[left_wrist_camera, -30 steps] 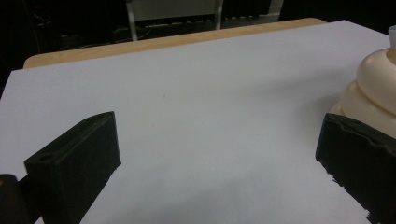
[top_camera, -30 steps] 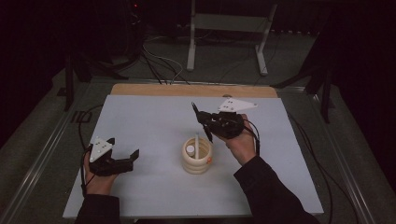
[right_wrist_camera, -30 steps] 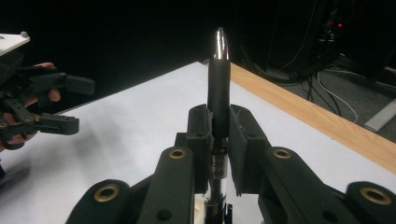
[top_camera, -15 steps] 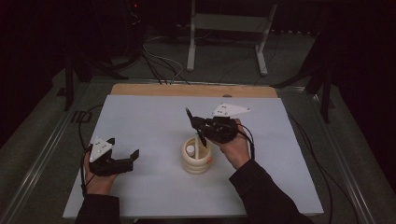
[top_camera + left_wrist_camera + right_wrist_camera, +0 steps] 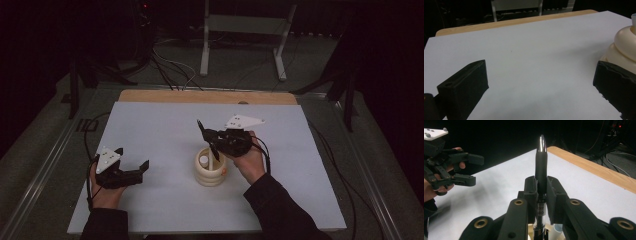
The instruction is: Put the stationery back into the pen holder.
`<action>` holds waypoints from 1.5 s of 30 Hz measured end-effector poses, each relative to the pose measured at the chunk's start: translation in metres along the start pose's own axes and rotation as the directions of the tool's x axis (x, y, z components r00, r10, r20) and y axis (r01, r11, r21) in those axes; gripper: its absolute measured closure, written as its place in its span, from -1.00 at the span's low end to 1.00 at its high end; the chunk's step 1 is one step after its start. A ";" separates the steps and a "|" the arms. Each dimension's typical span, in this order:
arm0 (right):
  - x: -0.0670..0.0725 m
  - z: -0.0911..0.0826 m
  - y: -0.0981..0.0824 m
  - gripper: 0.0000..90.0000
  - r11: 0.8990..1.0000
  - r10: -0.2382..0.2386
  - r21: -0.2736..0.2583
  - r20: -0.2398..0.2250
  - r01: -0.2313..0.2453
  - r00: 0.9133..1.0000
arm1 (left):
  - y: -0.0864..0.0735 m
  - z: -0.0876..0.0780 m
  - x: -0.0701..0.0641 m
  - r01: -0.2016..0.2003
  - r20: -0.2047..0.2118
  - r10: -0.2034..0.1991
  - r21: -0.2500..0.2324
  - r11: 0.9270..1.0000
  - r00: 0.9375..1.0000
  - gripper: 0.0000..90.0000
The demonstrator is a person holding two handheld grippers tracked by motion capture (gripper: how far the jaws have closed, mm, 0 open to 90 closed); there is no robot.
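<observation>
A: The right tool (image 5: 206, 141) sits just right of centre in the high view, its jaws clenched on a black pen (image 5: 541, 167). In the right gripper view the pen stands upright in the middle of the frame, pinched between the two pads, its silvery tip topmost.

B: And where does the pen sit against the holder?

A: Its lower end hangs over the mouth of the cream ribbed holder (image 5: 210, 172), which stands on the white worktop (image 5: 160, 125) a little below centre. Whether the pen touches the rim, I cannot tell. A white cylinder (image 5: 204, 159) stands inside the holder.

B: What of the other one?

A: The left tool (image 5: 131, 161) rests at the lower left of the high view, held by the left hand (image 5: 102, 192) just above the worktop. Its jaws stand released, wide apart, with bare worktop between them in the left gripper view. The holder shows at the right edge of that frame, just behind the right-hand jaw.

B: The two tools are apart?

A: Well apart, with the holder between them. The right hand (image 5: 250, 161) grips its tool from the lower right.
</observation>
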State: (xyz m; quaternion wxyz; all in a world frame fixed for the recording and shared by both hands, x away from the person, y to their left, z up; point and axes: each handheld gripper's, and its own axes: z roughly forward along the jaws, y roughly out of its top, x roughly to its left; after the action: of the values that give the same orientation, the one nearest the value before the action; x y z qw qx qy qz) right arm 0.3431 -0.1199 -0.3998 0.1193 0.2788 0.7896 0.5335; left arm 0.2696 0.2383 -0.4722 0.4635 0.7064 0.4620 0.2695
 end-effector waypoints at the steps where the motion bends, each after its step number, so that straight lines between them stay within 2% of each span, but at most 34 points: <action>1: 0.000 0.000 -0.001 0.77 1.000 0.000 0.000 0.000 0.000 1.000 | 0.000 0.000 0.000 0.000 0.000 0.000 0.000 1.000 1.000 -1.00; 31: -0.007 0.007 -0.019 0.75 1.000 0.026 0.005 -0.007 -0.026 1.000 | -0.001 0.001 -0.001 0.000 0.005 0.000 0.006 1.000 1.000 -1.00; 36: -0.008 0.009 -0.026 0.73 0.999 0.033 0.018 -0.006 -0.032 0.999 | -0.001 0.001 -0.001 -0.002 0.007 0.002 0.009 1.000 1.000 -1.00; 38: -0.009 0.008 -0.029 0.43 0.999 0.031 0.012 -0.013 -0.031 0.999 | -0.001 0.001 -0.001 0.000 0.006 0.000 0.007 1.000 1.000 -1.00; 41: -0.011 0.004 -0.030 -0.15 0.999 0.044 0.001 -0.031 -0.044 0.999 | -0.001 0.000 0.000 0.003 0.005 -0.003 0.005 1.000 1.000 -1.00; 45: -0.013 -0.007 -0.031 -0.69 0.999 0.052 -0.015 0.025 -0.051 0.998 | -0.001 -0.001 0.001 0.002 0.003 -0.002 0.003 1.000 1.000 -1.00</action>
State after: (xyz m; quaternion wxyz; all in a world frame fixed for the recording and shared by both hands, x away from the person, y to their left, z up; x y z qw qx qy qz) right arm 0.3401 -0.1416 -0.4268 0.1174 0.3048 0.7767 0.5386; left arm 0.2686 0.2393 -0.4727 0.4635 0.7070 0.4624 0.2673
